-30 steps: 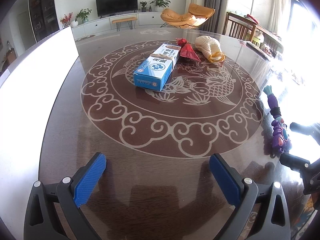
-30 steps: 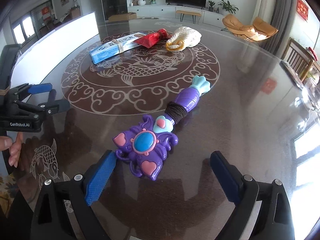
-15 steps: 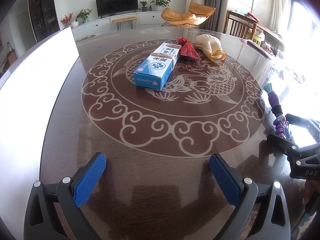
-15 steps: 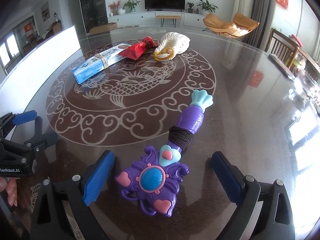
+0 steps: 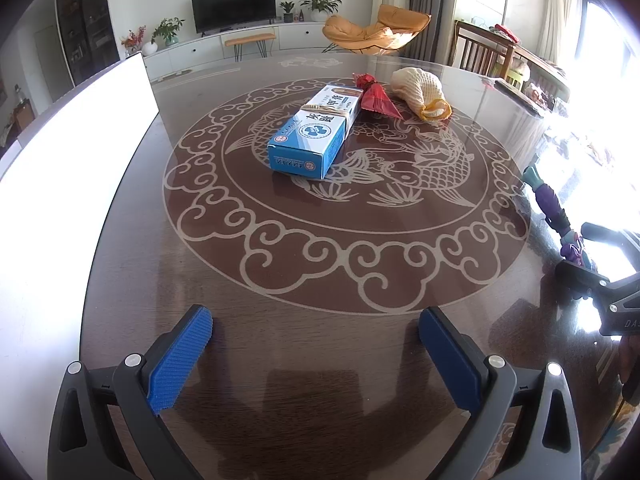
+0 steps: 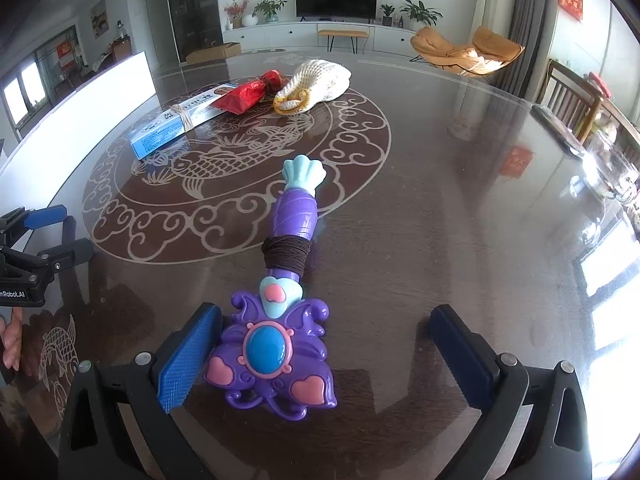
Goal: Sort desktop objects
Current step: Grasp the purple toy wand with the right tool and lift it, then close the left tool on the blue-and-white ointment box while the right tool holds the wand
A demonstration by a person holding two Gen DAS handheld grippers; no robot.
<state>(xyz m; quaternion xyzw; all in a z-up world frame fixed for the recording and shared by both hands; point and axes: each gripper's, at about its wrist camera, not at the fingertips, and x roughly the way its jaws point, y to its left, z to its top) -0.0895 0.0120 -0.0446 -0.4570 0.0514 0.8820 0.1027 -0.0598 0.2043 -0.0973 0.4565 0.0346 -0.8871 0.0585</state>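
The right gripper (image 6: 324, 354) stands with its jaws spread wide and holding nothing. The purple toy wand (image 6: 280, 320) lies flat on the table, its butterfly-shaped head between the two pads; the head sits against or just beside the left pad and well clear of the right one, while the handle runs straight ahead, away from the jaws. The left gripper (image 5: 316, 360) is likewise wide open and empty, with only bare table between its pads.

The likely trouble is that off-centre position. If the jaws close as they stand, the right pad would probably sweep the head sideways before both bite, and the wand could pivot or skid — the glossy top offers little friction. The head's lobed, curly outline may also give the flat pads a poor seat, so it might twist out on lifting.

Far ahead of both jaws lie a blue box (image 5: 310, 136), a red packet (image 5: 376, 96) and a cream mesh pouch (image 5: 420, 92), close together. The round table (image 5: 280, 360) is dark, reflective, with a pale fish-and-cloud pattern — beyond it a living room with a television (image 5: 234, 6) and an orange chair (image 5: 376, 32).
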